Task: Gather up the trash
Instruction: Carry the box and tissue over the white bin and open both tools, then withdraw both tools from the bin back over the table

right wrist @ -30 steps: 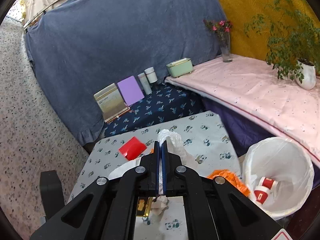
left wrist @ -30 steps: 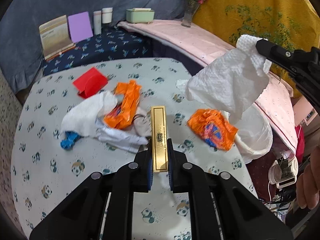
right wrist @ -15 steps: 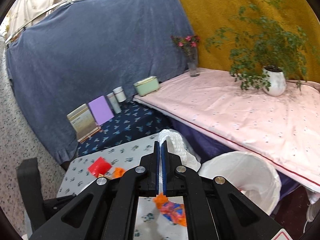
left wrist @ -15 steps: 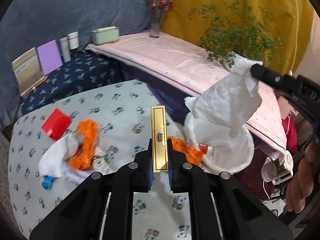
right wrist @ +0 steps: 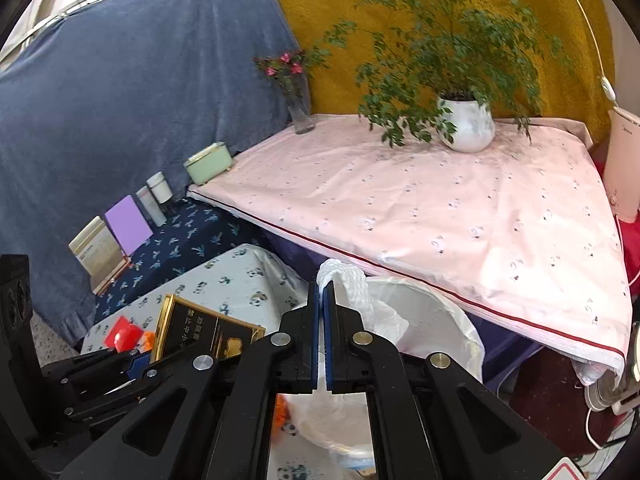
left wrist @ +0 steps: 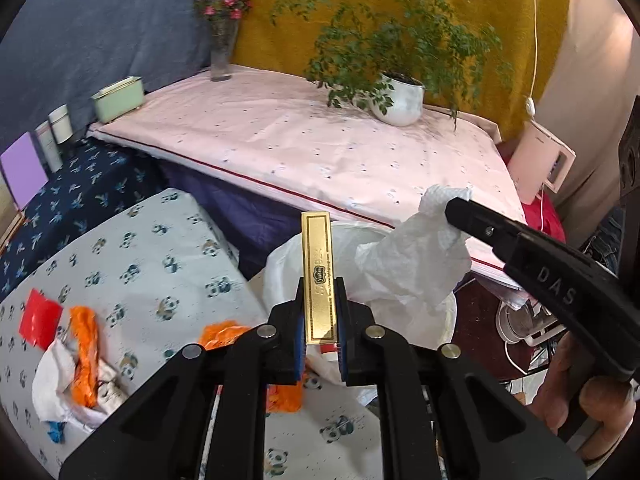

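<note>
My left tongs (left wrist: 320,316) grip a gold box (left wrist: 318,272), my right tongs (right wrist: 322,320) pinch a tissue (right wrist: 348,280) over the bin (right wrist: 432,320), wrappers (left wrist: 84,356) left on the counter (left wrist: 160,264)

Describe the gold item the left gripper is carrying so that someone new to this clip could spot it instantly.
Start at the panda-print table, then its edge where the white-lined bin stands. Above it, the left gripper pinches a flat gold box upright. Unlike the white tissue beside it, it is rigid, shiny and rectangular.

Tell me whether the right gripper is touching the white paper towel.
Touching. Right wrist view: right gripper shut on white paper towel, which bulges out above the fingertips.
</note>
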Demonstrator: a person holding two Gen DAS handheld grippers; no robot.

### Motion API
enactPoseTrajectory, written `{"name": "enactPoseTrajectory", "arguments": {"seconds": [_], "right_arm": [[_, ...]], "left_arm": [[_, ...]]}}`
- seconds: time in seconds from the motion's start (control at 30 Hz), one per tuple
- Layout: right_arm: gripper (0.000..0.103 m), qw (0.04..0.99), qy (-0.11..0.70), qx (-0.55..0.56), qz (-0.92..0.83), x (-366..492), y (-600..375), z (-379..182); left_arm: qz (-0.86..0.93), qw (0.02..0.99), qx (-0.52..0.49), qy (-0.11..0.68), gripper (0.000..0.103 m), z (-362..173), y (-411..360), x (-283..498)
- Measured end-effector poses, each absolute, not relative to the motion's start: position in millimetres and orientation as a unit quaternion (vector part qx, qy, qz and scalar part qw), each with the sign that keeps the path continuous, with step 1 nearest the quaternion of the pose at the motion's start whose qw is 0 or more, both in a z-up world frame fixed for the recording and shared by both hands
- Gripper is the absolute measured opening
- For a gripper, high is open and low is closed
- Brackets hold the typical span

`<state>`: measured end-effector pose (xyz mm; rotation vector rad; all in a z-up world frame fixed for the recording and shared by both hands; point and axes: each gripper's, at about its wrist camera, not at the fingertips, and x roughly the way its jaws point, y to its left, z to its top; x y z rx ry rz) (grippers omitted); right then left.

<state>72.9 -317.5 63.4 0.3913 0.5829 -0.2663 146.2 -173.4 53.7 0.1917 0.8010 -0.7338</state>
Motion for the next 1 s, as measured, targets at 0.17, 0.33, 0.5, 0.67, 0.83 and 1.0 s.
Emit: {"name": "enactPoseTrajectory", "arguments": {"seconds": [0.17, 0.33, 0.5, 0.67, 0.83, 1.0], "right_arm": [[0.011, 0.925, 0.285, 0.200, -0.150, 69, -335, 52], [0.034, 0.925, 0.270, 0.212, -0.162, 64, -345, 54], [0.038, 0.928, 0.266, 0.207, -0.161, 62, -344, 58], [0.042, 0.931, 0.266, 0.191, -0.161, 62, -334, 62], [0.047, 0.933, 0.267, 0.186, -0.151, 63, -322, 65], [0.049, 0.936, 0.274, 0.173, -0.135, 68, -301, 66]], "left_arm": [[-0.367, 0.839, 0.096, 0.389, 0.017, 45, -197, 154], [-0.357, 0.853, 0.098, 0.367, 0.046, 50, -202, 154], [-0.348, 0.862, 0.101, 0.354, 0.054, 57, -200, 156], [-0.336, 0.867, 0.095, 0.355, 0.054, 58, -190, 159], [-0.322, 0.874, 0.085, 0.353, 0.054, 60, -172, 159], [-0.295, 0.885, 0.070, 0.354, 0.058, 61, -145, 162]]}}
